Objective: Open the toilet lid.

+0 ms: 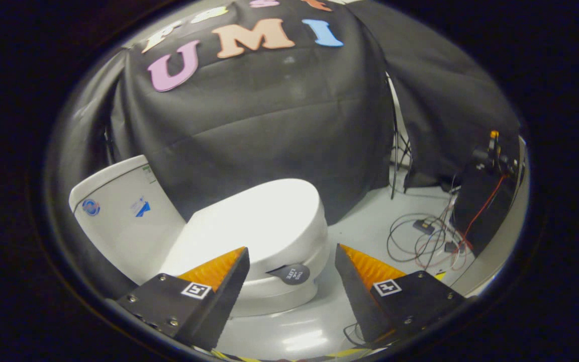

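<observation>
The lid (257,216) lies flat and closed on the toilet (269,281), just ahead of the fingers and partly between them. Its long axis runs from the tank (118,221) at the far left toward the rounded front end at the right, so the toilet points rightward and a little toward the gripper. A small dark round tab (292,274) sticks out from the lid's near front edge, lying in the gap between the two fingers, nearer the left one.

The gripper (292,261) hangs above and in front of the bowl with its jaws released, spread wide, gripping nothing; neither finger touches the lid or the tab.

The tank stands upright behind the lid, with small stickers on its face. The toilet sits on a pale floor (365,231). Black cloth (269,120) hangs close behind it as the booth wall. Off beyond the right finger, well apart from the toilet, loose cables (422,241) coil on the floor beside a dark box (480,201) with wires running to it.
</observation>
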Available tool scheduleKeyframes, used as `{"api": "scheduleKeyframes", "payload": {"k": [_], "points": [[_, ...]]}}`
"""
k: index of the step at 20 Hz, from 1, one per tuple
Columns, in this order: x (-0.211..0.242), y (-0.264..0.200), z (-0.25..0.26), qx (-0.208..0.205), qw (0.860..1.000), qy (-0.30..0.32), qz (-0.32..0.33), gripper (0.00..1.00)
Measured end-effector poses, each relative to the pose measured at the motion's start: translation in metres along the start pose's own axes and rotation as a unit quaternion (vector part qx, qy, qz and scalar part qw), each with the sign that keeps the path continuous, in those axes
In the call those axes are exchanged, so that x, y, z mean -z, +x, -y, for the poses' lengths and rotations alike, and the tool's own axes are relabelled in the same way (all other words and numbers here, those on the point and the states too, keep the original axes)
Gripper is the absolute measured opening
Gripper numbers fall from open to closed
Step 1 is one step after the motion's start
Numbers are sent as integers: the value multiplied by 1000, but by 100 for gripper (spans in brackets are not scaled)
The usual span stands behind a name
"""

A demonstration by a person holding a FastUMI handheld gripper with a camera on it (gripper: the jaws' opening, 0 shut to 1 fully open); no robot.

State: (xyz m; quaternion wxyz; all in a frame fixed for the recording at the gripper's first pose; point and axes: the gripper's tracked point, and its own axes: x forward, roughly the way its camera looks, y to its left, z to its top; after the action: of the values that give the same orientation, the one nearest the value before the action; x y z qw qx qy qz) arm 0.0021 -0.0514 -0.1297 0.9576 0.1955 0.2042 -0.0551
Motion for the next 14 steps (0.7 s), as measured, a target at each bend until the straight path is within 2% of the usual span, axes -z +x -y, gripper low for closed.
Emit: {"api": "scheduleKeyframes", "payload": {"k": [3,6,8,10,12,14], "points": [[29,21,15,7,997,53,-60,99],[51,33,31,14,987,116,-105,99],[62,43,34,7,979,161,-128,95],[68,45,33,0,971,191,-142,87],[70,47,34,-7,968,203,-149,87],[76,53,36,-13,964,215,-158,76]]}}
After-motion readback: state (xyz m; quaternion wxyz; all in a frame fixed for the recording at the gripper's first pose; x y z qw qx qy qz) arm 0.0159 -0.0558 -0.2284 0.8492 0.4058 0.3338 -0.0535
